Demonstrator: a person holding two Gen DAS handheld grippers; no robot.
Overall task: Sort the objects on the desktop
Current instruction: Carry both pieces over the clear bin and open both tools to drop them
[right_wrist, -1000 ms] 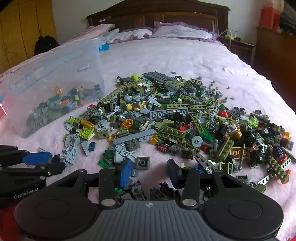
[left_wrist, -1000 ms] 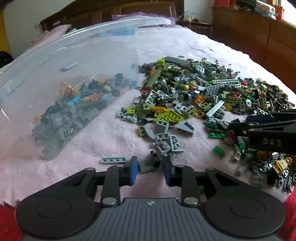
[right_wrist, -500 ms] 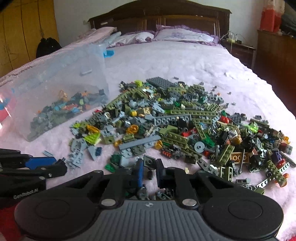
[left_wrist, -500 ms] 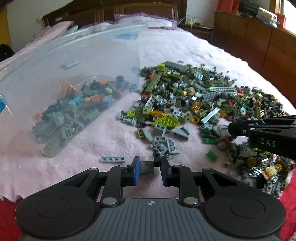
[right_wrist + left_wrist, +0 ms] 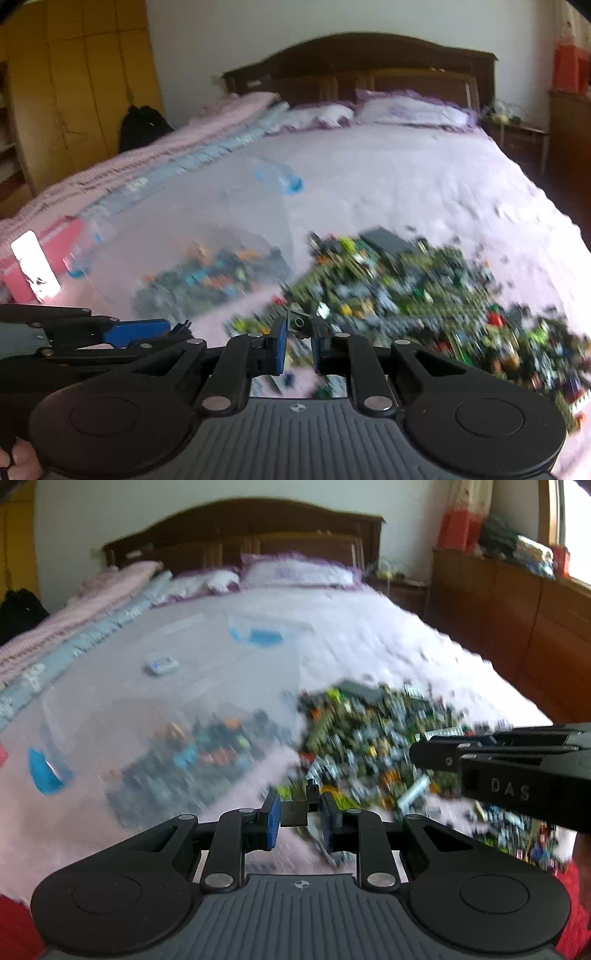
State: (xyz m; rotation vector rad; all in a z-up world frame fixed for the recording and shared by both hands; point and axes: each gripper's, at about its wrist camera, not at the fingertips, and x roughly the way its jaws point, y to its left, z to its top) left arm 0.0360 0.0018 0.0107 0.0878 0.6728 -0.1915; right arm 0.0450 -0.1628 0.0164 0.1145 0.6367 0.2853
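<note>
My left gripper (image 5: pixel 297 814) is shut on a dark grey brick piece (image 5: pixel 294 812) and holds it above the bed. My right gripper (image 5: pixel 298 341) is shut on a small grey brick (image 5: pixel 297 322), also lifted. A big pile of loose bricks (image 5: pixel 373 738) lies on the pink bedspread; it also shows in the right wrist view (image 5: pixel 406 288). A clear plastic bin (image 5: pixel 166 709) with several bricks inside stands left of the pile, also in the right wrist view (image 5: pixel 207 258). Both views are motion-blurred.
The right gripper's body (image 5: pixel 517 775) crosses the right side of the left wrist view. The left gripper (image 5: pixel 110 336) shows at the left of the right wrist view. A wooden headboard (image 5: pixel 362 70) and pillows (image 5: pixel 410 110) are at the far end. A wooden cabinet (image 5: pixel 517 627) stands right.
Both grippers closed on bricks from the near edge of the pile and lifted up, tilting the views toward the headboard. The bin and pile now sit lower and further.
</note>
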